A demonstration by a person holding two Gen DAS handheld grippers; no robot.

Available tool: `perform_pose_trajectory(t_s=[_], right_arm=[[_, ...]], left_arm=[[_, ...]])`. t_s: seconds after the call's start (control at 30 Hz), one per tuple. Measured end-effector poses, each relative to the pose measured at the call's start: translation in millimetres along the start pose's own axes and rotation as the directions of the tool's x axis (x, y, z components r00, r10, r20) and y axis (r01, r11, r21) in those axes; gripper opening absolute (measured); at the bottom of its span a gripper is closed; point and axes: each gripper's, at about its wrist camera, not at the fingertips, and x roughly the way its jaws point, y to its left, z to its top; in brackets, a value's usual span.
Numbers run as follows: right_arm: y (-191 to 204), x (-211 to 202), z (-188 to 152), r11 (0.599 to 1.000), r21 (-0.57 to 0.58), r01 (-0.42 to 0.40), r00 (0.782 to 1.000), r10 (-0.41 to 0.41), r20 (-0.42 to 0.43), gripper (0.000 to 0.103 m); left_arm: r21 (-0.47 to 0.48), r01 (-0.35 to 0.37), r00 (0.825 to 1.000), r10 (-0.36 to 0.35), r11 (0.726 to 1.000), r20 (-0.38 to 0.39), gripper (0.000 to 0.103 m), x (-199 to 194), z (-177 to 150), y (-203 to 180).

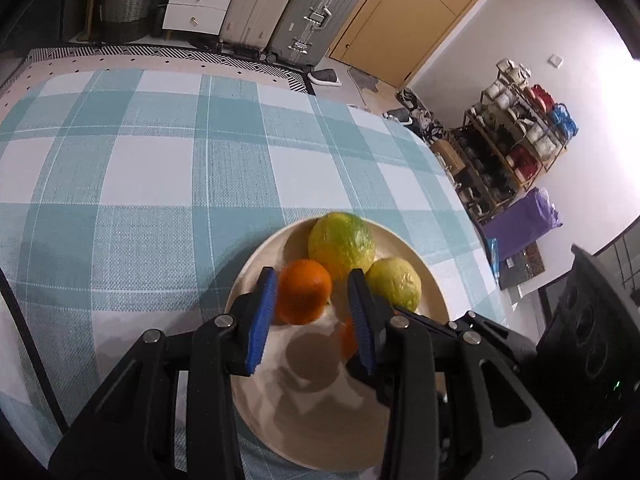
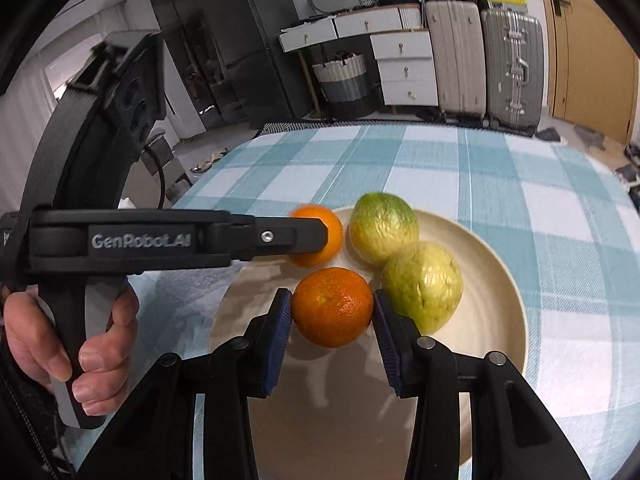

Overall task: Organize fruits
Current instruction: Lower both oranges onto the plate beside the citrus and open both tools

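Note:
A cream plate (image 1: 320,420) lies on the checked cloth and holds two yellow-green fruits, a larger one (image 1: 342,240) and a smaller one (image 1: 394,284). My left gripper (image 1: 312,273) is shut on a small orange (image 1: 304,294) over the plate's left part. Only an orange sliver (image 1: 347,340) of the second orange shows behind its right finger. In the right wrist view my right gripper (image 2: 332,296) is shut on that second orange (image 2: 332,307), low over the plate (image 2: 492,320) and beside a green fruit (image 2: 422,284). The left gripper's finger (image 2: 280,236) reaches in from the left with its orange (image 2: 330,236) over the rim.
A blue-and-white checked tablecloth (image 1: 140,184) covers the table, whose edge runs close on the right (image 1: 472,216). A hand (image 2: 92,356) grips the left gripper's handle. Suitcases (image 2: 512,68), white drawers (image 2: 404,68) and a basket (image 2: 344,80) stand beyond the far edge. A crowded shelf (image 1: 516,140) stands against the wall.

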Motion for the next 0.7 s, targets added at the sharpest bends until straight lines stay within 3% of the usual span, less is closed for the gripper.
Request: perform_pose_trajectory(t_s=[0.23,0.4,0.5,0.7], right_arm=[[10,-12,1,0.999,-0.047,0.024,0.998,-0.022,0.051,0.065],[10,-29,-3,0.999,-0.037,0.008,0.996,-0.005,0.086,0.066],[11,-41,-7,0.999,-0.039,0.026,0.994,-0.022,0.108,0.072],[10,-66,-17,0.999,-0.031,-0.022,0.991,0.026,0.133,0.075]], left_arm=[[0.010,-0.007,0.999,0.006,1.000,0.044,0.046,-23,1,-7],[0.028,-0.041,0.996,0.039,0.999,0.083,0.048,-46,-7,-14],[0.022,-0.057,0.993,0.054,0.998,0.100,0.048,-61,-17,-17],[0.037,-0.087,0.984,0.080,0.996,0.160,0.048,-98,-40,-30]])
